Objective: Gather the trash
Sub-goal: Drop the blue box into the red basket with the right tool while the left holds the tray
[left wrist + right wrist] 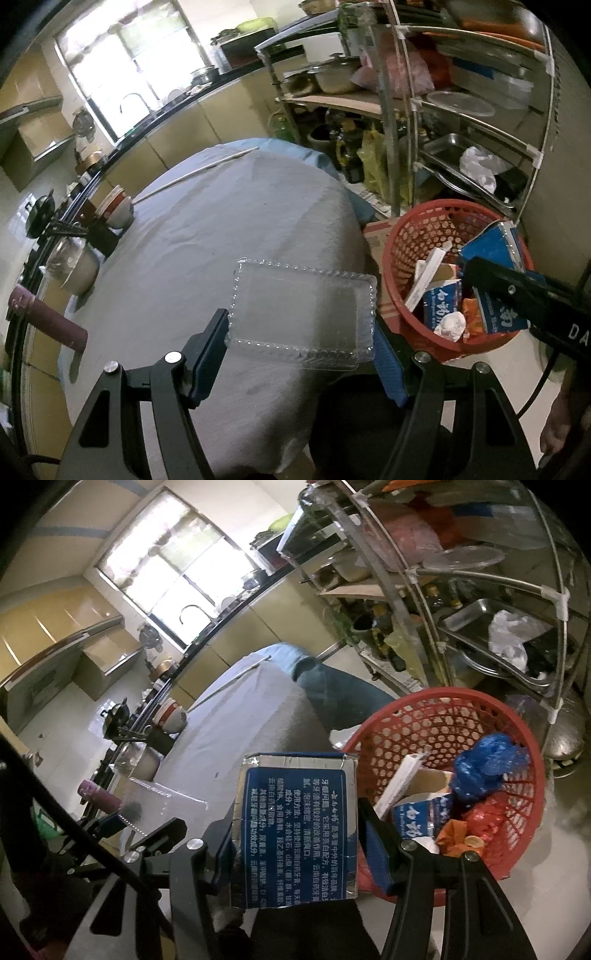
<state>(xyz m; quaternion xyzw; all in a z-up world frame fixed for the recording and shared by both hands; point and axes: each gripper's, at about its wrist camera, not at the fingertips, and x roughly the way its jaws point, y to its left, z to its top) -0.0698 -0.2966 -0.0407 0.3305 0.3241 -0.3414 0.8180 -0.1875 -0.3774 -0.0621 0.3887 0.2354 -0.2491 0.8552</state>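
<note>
Left gripper point(301, 354): nearest, my fingers pinching the clear rectangular plastic tray with beaded rim point(301, 310) by its two short ends, over the grey-clothed table point(207, 221).
Right gripper point(295, 842): fingers clamped on the flattened blue and silver printed carton point(295, 830), at the near-left edge of the bin.
Bin: red perforated plastic basket point(436, 723) on the floor, right of the table, already holding cartons, crumpled paper and a blue bag.
Doing it well: I'd carry each piece fully past the rim before letting go, carton first, then swing the tray right.
</note>
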